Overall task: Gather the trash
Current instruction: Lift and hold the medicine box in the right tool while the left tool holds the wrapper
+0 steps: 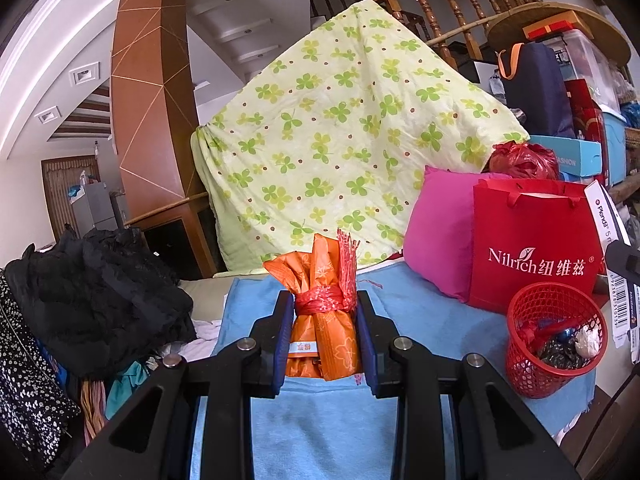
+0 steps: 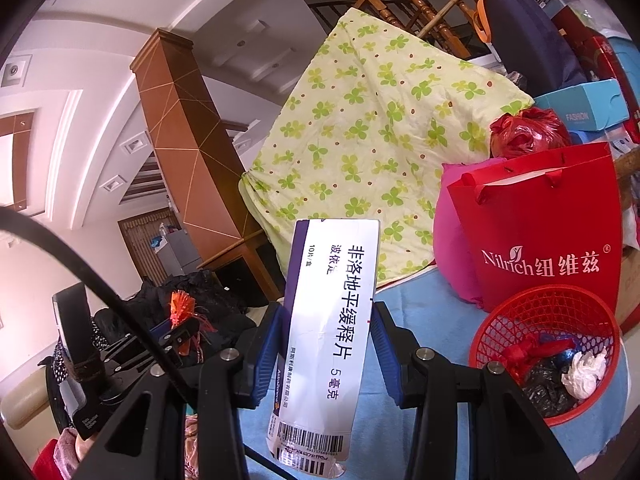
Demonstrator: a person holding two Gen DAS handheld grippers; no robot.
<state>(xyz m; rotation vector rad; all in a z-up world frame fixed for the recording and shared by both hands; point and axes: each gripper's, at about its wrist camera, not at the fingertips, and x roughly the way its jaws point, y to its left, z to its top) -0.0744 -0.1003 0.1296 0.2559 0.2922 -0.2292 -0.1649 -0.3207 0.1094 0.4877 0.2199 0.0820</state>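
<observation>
Left wrist view: the left gripper (image 1: pixel 325 336) pinches an orange wrapper bundle (image 1: pixel 325 320) upright above the blue towel (image 1: pixel 320 420). The right gripper (image 2: pixel 326 344) pinches a white medicine box (image 2: pixel 328 332) on end. To the right stands the red mesh basket (image 1: pixel 556 340) holding scraps, a red paper bag (image 1: pixel 536 240) just behind it.

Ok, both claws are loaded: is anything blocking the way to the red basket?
Nothing visible. The red mesh basket stands open-topped on the blue cloth, right of both claws. Bare cloth separates it from the white box and the orange bundle. The red bag stands behind.
</observation>
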